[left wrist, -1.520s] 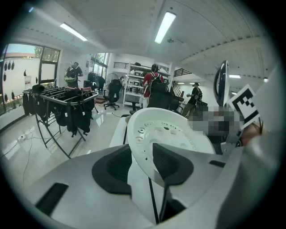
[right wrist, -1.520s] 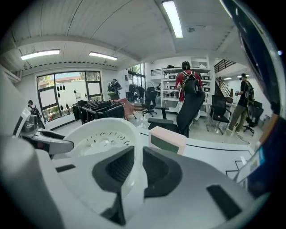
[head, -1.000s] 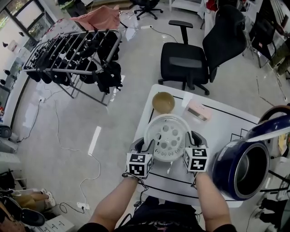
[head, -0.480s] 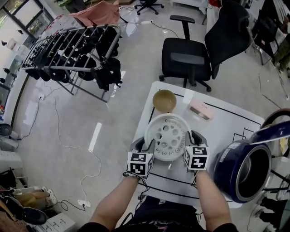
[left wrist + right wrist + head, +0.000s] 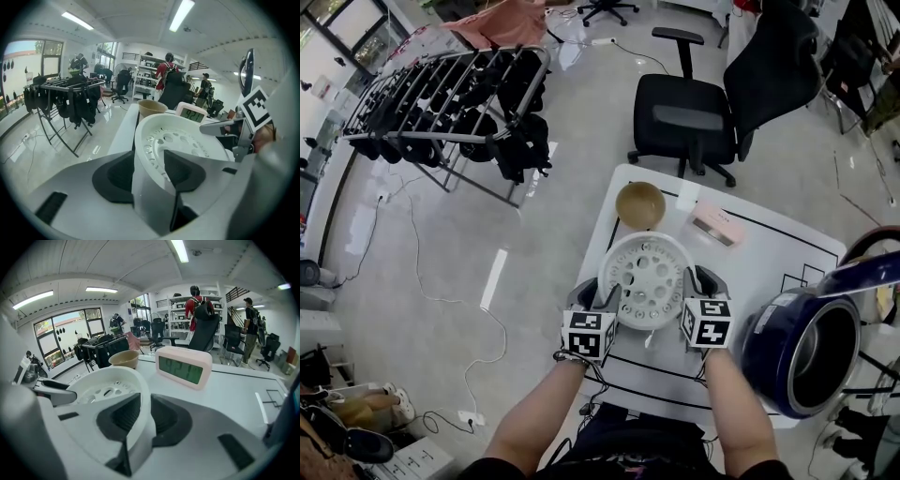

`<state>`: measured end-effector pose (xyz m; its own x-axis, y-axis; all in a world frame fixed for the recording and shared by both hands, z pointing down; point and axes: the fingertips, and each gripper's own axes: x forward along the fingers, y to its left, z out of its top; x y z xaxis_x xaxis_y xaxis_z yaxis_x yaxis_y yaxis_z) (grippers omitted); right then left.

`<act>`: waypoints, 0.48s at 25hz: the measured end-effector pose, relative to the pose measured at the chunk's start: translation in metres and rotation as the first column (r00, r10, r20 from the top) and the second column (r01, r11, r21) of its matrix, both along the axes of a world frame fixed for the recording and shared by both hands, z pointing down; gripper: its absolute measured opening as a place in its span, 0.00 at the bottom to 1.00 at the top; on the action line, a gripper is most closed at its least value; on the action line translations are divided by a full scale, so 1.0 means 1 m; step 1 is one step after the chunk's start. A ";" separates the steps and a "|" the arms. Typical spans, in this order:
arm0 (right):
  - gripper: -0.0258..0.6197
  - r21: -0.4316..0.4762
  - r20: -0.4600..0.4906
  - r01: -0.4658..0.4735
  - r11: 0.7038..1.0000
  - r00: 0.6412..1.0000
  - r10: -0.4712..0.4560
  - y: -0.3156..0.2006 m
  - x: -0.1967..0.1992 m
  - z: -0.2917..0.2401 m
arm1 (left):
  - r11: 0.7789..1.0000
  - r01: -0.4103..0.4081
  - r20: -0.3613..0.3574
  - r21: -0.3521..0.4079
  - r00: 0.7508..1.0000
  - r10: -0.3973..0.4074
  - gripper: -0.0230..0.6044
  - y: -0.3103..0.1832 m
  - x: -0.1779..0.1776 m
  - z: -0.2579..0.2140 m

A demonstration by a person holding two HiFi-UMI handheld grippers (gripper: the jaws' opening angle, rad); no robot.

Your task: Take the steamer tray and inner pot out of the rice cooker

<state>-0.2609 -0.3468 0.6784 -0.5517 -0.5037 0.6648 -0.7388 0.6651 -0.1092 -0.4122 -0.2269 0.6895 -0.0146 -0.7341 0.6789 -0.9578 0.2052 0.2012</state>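
Left gripper: jaws have just been opening, steamer tray rim between them, pads seemingly just clear
Steamer tray: on the table, between both grippers
Right gripper: pinching the tray's rim
Clock: reads 9:21 (pink case)
Rice cooker: right of tray, inner pot inside

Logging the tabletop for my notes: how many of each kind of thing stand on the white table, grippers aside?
White perforated plastic steamer tray: 1
Tan round bowl: 1
Pink rectangular digital clock: 1
Dark blue rice cooker: 1
Total: 4
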 end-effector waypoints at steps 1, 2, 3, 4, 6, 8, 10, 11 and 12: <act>0.15 0.009 0.004 -0.006 1.000 1.000 0.006 -0.001 0.001 -0.002 | 1.000 0.000 0.009 0.005 1.000 0.000 0.38 0.000 -0.002 -0.002; 0.17 0.022 0.010 -0.016 1.000 1.000 0.016 -0.002 0.003 -0.005 | 1.000 0.000 0.015 0.012 1.000 0.000 0.41 0.000 -0.003 -0.005; 0.18 0.037 0.018 -0.029 0.999 0.999 0.028 -0.004 0.005 -0.008 | 1.000 -0.001 0.019 0.019 1.000 0.001 0.42 0.000 -0.005 -0.009; 0.18 0.049 0.028 -0.040 0.998 0.999 0.039 -0.005 0.006 -0.013 | 1.000 -0.005 0.024 0.030 1.000 0.004 0.43 0.001 -0.006 -0.014; 0.19 0.062 0.055 -0.055 0.997 0.997 0.051 -0.004 0.008 -0.024 | 0.998 -0.022 0.036 0.062 0.999 0.020 0.44 0.001 -0.006 -0.027; 0.20 0.066 0.097 -0.063 0.996 0.994 0.057 0.000 0.007 -0.039 | 0.994 -0.042 0.045 0.100 0.998 0.038 0.45 0.001 -0.004 -0.044; 0.20 0.073 0.155 -0.066 0.995 0.986 0.054 0.006 0.004 -0.059 | 0.990 -0.044 0.042 0.131 0.998 0.039 0.47 0.003 -0.001 -0.067; 0.20 0.079 0.186 -0.065 0.995 0.981 0.049 0.010 0.002 -0.070 | 0.987 -0.050 0.040 0.152 0.998 0.044 0.47 0.003 0.002 -0.078; 0.20 0.089 0.215 -0.062 0.994 0.976 0.042 0.015 0.001 -0.082 | 0.983 -0.060 0.038 0.175 0.998 0.055 0.47 0.004 0.006 -0.090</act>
